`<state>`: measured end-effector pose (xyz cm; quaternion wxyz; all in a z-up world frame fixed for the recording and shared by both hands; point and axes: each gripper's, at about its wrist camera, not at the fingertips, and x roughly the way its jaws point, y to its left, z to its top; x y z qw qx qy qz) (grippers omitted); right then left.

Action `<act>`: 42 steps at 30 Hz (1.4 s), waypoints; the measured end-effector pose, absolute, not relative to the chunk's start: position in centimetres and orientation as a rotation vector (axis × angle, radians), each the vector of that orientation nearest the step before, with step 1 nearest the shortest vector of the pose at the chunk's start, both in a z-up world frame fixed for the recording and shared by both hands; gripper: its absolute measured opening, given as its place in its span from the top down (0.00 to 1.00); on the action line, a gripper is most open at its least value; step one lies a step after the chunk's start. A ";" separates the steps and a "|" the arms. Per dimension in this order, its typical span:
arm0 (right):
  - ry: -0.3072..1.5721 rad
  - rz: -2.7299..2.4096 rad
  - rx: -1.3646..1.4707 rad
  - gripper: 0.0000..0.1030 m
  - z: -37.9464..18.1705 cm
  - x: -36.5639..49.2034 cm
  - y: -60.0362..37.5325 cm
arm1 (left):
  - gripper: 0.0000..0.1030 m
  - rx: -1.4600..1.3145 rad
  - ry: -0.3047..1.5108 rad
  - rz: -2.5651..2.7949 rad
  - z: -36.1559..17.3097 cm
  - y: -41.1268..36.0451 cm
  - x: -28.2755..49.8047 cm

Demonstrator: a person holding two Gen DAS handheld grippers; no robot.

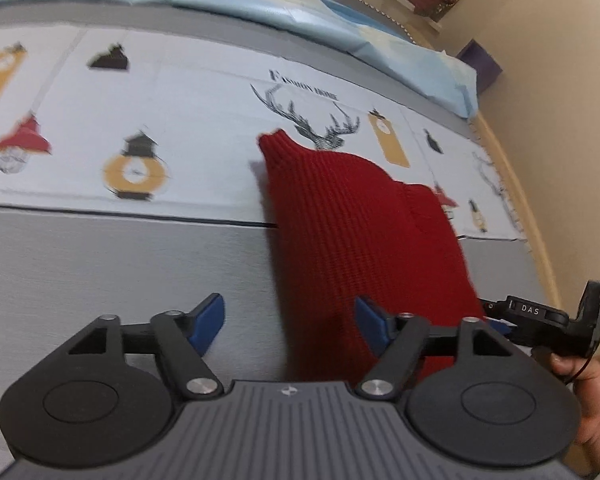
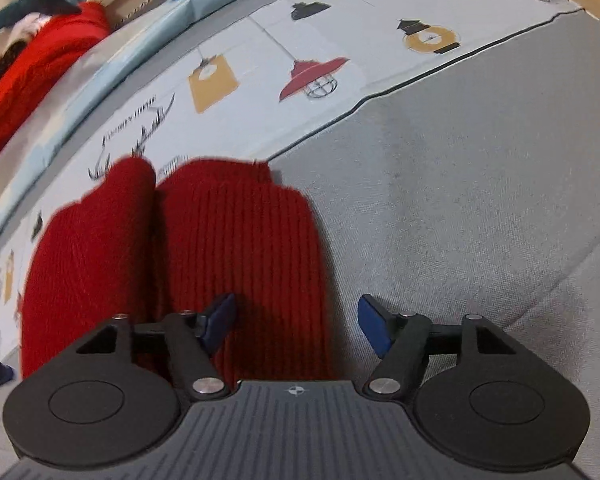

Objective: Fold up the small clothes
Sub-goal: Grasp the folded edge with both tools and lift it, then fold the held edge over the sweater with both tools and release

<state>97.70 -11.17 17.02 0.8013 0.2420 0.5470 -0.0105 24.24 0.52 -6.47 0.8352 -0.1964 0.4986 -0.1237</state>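
Garment: red knit garment (image 1: 352, 240), ribbed; in the left wrist view it fills the centre and lower right of the frame; in the right wrist view (image 2: 204, 256) it fills the lower left and centre, showing two lobes side by side with a dark crease between them
Support: grey bed cover (image 2: 460, 220); the garment lies partly on it and partly on the printed panel
Printed panel: white cloth (image 1: 180, 92) with lamps, lanterns and an antlered deer head; upper half of the left wrist view, upper band of the right wrist view; the garment's far edge covers part of the deer
Left gripper (image 1: 290, 320): jaws spread wide, nothing between them; blue pads (image 1: 208, 318); the right pad sits over the garment's near edge, contact cannot be told
Right gripper (image 2: 296, 322): jaws spread wide, holding nothing; left pad over the knit, right pad over the grey cover
Hand (image 1: 592, 400): lower right edge of the left wrist view, holding a black device
Background: light blue sheet (image 1: 340, 20) along the top; bright red fabric (image 2: 32, 92) upper left of the right wrist view
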 end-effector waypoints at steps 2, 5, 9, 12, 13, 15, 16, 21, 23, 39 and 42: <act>1.135 -0.050 0.578 0.33 17.6 97.6 -12.1 | 0.21 -0.467 1.062 -0.275 -7.1 0.3 24.9; 1.133 -0.019 0.658 0.31 17.4 97.5 -12.8 | 0.21 -0.539 1.062 -0.285 -8.1 0.2 25.9; 1.250 0.066 0.744 0.29 15.0 97.3 -12.5 | 0.20 -0.648 1.096 -0.332 -10.5 -0.3 27.2; 1.246 0.065 0.756 0.25 14.7 97.2 -12.4 | 0.16 -0.795 1.124 -0.352 -13.1 -0.2 27.9; 1.246 0.065 0.767 0.25 14.6 97.2 -12.4 | 0.16 -0.834 1.133 -0.360 -13.8 -0.3 28.1; 1.249 0.075 0.790 0.24 14.5 97.1 -11.9 | 0.14 -0.861 1.141 -0.370 -14.5 -0.8 28.5; 1.255 0.087 0.788 0.25 14.5 97.2 -11.4 | 0.14 -0.855 1.143 -0.373 -14.7 -1.2 28.7; 1.250 0.093 0.721 0.48 15.1 97.5 -9.4 | 0.17 -0.786 1.137 -0.376 -14.2 -2.6 29.4; 1.245 0.088 0.716 0.52 15.5 97.5 -9.3 | 0.34 -0.762 1.124 -0.371 -13.4 -2.5 29.4; 0.974 0.317 0.761 0.64 21.9 102.4 5.7 | 0.32 -0.289 0.766 -0.157 1.1 9.3 29.3; 0.975 0.284 0.640 0.57 22.3 103.2 9.0 | 0.31 -0.231 0.704 -0.007 1.8 12.5 28.7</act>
